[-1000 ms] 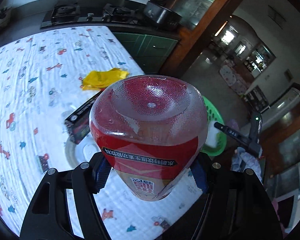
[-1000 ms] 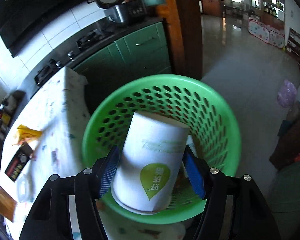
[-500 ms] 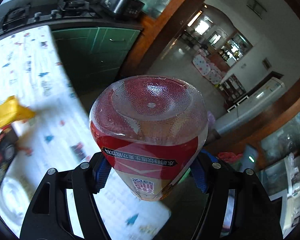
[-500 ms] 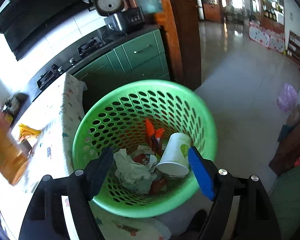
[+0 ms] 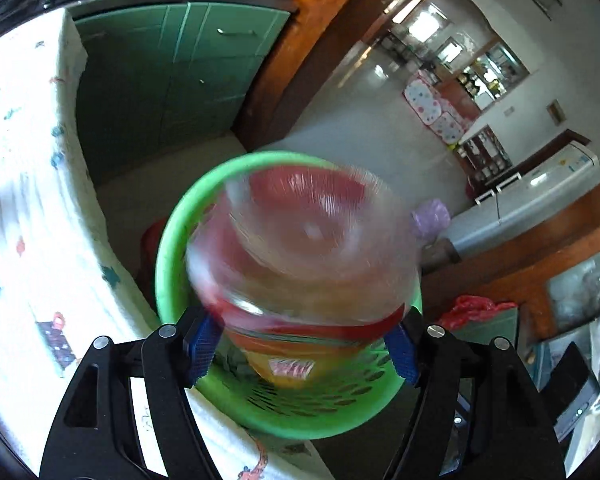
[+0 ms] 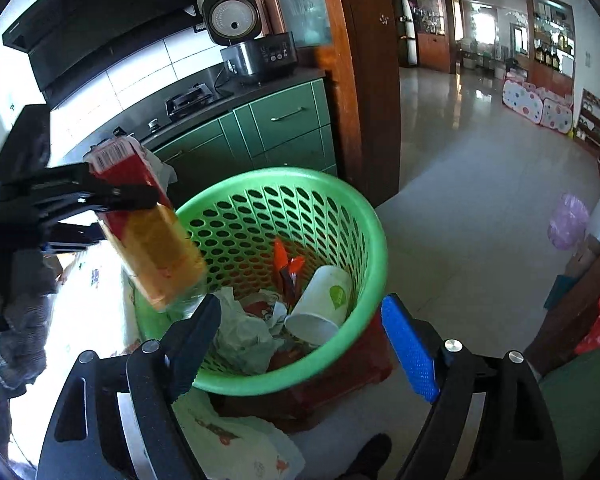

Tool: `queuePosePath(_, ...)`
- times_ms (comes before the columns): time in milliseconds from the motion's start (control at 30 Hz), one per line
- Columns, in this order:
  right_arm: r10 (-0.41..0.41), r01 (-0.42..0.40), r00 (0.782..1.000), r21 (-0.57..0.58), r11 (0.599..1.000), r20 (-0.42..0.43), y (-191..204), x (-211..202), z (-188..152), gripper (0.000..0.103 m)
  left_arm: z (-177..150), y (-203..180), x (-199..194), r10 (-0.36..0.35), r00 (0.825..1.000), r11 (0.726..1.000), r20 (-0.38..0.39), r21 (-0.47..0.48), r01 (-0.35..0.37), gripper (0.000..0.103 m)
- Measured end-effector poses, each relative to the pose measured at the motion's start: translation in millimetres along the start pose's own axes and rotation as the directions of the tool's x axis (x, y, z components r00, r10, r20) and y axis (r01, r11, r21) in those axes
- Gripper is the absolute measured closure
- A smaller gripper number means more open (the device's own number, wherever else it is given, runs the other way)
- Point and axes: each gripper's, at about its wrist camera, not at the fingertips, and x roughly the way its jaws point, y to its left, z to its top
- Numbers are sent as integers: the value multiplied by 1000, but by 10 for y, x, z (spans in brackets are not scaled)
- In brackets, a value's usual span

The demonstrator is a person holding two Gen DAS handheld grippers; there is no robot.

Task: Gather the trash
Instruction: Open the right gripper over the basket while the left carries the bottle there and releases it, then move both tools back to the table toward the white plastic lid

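Left gripper (image 5: pixel 302 344): reaches in from table side, jaws pinching bottle (image 6: pixel 148 236), tilted base-down over rim of green basket (image 6: pixel 340 200). Right gripper (image 6: pixel 300 344): jaws spread, holding nothing, hovers above basket. Paper cup (image 6: pixel 322 306), crumpled wrappers (image 6: pixel 244 332) inside basket.

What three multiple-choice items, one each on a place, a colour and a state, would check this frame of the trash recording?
1. Where does the white paper cup lie?
A. on the table
B. inside the basket
C. in the right gripper

2. What colour is the basket?
A. green
B. blue
C. grey

3. In what state is the right gripper?
A. shut on the cup
B. shut on the bottle
C. open and holding nothing

Answers: 1 B, the cup rests on its side among crumpled wrappers in the basket. 2 A, its perforated wall is bright green. 3 C, its fingers stand apart above the basket, while the left gripper has the bottle.
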Motion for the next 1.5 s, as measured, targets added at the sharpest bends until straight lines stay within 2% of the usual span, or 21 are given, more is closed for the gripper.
queuePosePath(100, 3, -3, 1000, 4, 1000, -7, -4, 14, -38, 23, -5, -11, -16, 27, 1000, 999, 4, 36, -27, 23)
queuePosePath(267, 6, -6, 1000, -8, 1000, 3, 90, -37, -64, 23, -86, 2, -246, 51, 998, 996, 28, 70, -53, 23)
queuePosePath(533, 16, -15, 998, -22, 1000, 67, 395, -274, -135, 19, -428, 201, -893, 149, 983, 981, 103, 112, -161, 23)
queuePosePath(667, 52, -51, 996, -25, 998, 68, 602, -342, -152, 18, -568, 411, -1191, 197, 970, 973, 140, 95, -211, 23)
queuePosePath(867, 102, -99, 993, -66, 993, 53, 953, -405, -197, 17, -718, 777, -1650, 281, 938, 951, 201, 71, -300, 23)
queuePosePath(1133, 147, -142, 988, -121, 983, 38, 1333, -456, -229, 15, -779, 1399, -2124, 348, 905, 936, 245, -39, -349, 23)
queuePosePath(1300, 164, -159, 986, -150, 976, 21, 1503, -420, -224, 15, -844, 1733, -2292, 368, 897, 930, 245, -93, -356, 23)
queuePosePath(1500, 186, -183, 983, -175, 967, -1, 1691, -364, -259, 15, -1033, 1957, -2331, 356, 910, 933, 214, -126, -336, 23)
